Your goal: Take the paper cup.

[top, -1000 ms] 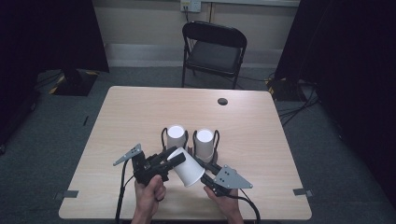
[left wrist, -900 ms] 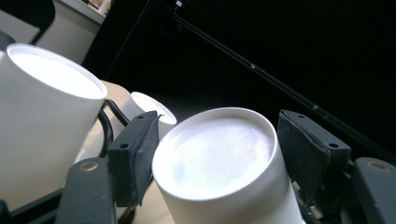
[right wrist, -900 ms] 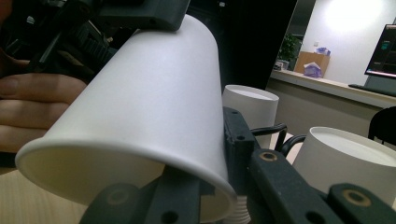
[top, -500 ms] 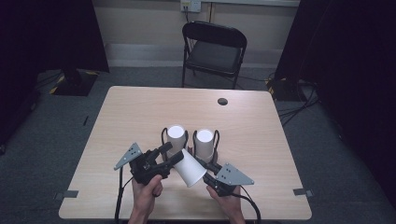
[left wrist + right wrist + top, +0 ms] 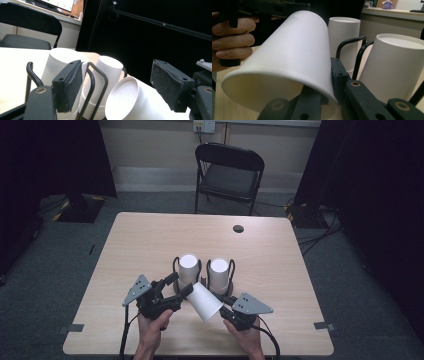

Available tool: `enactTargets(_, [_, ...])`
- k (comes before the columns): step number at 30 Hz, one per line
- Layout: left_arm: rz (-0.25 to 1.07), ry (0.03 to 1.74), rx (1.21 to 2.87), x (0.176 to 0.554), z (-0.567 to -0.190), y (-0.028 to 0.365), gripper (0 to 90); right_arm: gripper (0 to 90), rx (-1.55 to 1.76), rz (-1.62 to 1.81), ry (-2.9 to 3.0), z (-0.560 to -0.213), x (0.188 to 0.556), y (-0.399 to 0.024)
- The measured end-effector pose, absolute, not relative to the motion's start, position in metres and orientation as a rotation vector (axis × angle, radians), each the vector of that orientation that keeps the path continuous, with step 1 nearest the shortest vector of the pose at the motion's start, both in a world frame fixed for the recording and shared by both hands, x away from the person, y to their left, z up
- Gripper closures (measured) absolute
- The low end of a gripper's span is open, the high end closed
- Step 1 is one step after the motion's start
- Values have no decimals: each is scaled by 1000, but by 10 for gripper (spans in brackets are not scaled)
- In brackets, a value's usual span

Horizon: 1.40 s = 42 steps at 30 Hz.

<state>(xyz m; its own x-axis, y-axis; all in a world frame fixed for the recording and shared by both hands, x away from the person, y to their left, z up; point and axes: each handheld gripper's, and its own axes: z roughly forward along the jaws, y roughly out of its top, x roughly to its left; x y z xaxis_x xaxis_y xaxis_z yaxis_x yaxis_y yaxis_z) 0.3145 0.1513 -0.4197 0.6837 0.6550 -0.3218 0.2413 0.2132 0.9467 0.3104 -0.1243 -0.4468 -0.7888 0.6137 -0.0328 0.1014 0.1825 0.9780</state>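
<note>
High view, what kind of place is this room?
Probably a recording studio or lab: black curtains flank a bare wooden table, a folding chair stands behind it, and cables trail over grey carpet.

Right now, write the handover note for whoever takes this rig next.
Right claw: shut on the rim of the loose white cup, which lies tilted between both hands.
Left claw: open, jaws just been opening, pads either side of the cup's base and off it.
Two cup stacks stand upside down in black wire holders mid-table.
Done: one cup is off a stack, passed to the right.
Left: set it down, probably separate more.
</note>
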Motion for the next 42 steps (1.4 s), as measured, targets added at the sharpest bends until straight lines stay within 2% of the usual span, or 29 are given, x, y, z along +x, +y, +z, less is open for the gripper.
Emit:
enactTargets(11, [348, 785, 1441, 313, -424, 157, 256, 870, 734, 1554, 2128, -446, 312, -129])
enactTargets(13, [343, 733, 1453, 313, -424, 158, 230, 870, 745, 1534, 2142, -446, 312, -130])
enactTargets(14, [350, 712, 1476, 313, -423, 159, 253, 870, 757, 1526, 2151, -445, 313, -131])
enactTargets(16, [376, 704, 1514, 313, -422, 158, 218, 869, 773, 1518, 2172, -445, 314, -133])
enactTargets(33, [395, 671, 1704, 309, -437, 143, 239, 870, 890, 1357, 2403, -444, 328, -138])
enactTargets(36, [397, 648, 1721, 308, -439, 139, 196, 869, 905, 1293, 2429, -441, 333, -142])
enactTargets(42, [427, 625, 1768, 305, -446, 131, 183, 869, 918, 1222, 2498, -437, 340, -143])
